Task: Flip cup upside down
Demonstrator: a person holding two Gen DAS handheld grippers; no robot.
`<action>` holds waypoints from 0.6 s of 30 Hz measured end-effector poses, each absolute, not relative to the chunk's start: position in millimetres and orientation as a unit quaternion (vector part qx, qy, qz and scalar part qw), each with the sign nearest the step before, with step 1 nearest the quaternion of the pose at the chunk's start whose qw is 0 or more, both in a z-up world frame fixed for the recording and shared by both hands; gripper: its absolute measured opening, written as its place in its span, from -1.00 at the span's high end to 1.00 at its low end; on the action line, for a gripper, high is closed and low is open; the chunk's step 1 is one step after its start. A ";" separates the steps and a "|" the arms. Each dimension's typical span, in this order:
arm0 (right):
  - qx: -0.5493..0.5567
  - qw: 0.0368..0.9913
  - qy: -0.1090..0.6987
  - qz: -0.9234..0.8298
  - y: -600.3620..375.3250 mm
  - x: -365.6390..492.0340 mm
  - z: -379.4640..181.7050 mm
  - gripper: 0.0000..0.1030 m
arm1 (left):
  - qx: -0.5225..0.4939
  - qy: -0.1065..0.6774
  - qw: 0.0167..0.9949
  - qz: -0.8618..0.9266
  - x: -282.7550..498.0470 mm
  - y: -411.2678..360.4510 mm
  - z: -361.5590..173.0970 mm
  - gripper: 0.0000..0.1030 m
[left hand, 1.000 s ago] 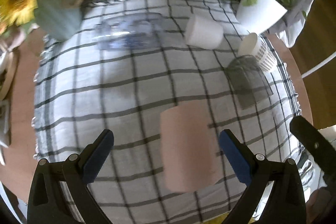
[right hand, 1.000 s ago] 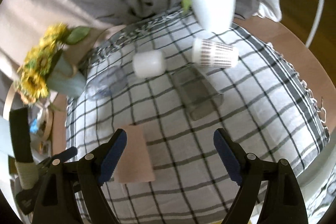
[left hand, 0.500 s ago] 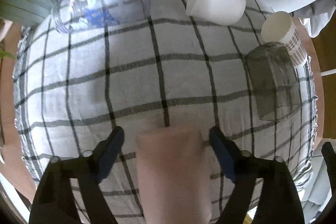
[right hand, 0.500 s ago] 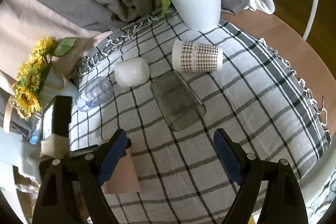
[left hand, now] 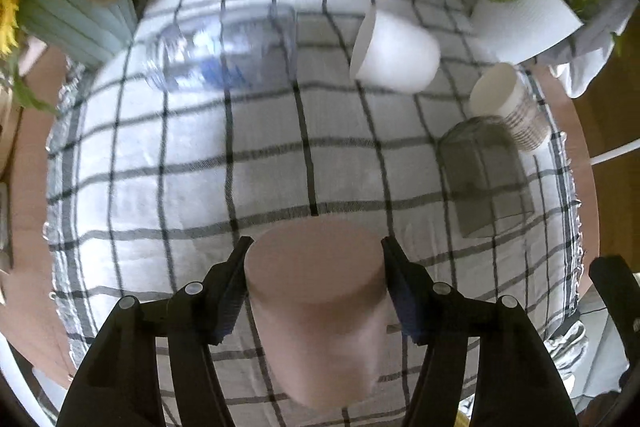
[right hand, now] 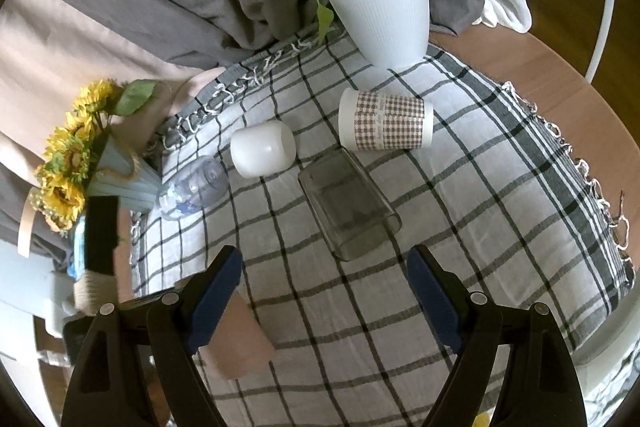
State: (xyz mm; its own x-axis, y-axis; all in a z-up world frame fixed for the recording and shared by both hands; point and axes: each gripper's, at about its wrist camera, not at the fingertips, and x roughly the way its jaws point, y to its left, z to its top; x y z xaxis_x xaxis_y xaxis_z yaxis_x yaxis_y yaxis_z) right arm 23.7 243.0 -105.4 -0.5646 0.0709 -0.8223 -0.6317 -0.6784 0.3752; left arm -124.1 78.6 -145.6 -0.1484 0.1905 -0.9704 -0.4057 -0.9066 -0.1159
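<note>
A pink cup is between the fingers of my left gripper, which is shut on its sides; its flat base end faces away from the camera. It also shows in the right wrist view, tilted above the checked cloth. My right gripper is open and empty, above the cloth near a grey glass cup that lies on its side.
On the cloth lie a white cup, a houndstooth paper cup and a clear plastic cup, all on their sides. A white plant pot stands at the back, a sunflower vase at the left.
My left gripper has closed on the pink cup and raised it off the cloth, tilting it. My right gripper has stayed open and barely moved.
</note>
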 end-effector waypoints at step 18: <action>-0.413 0.214 0.302 0.832 234.4 35.1 -96.8 -0.65 | -0.542 0.137 0.255 0.789 -69.2 79.7 -129.0 -0.13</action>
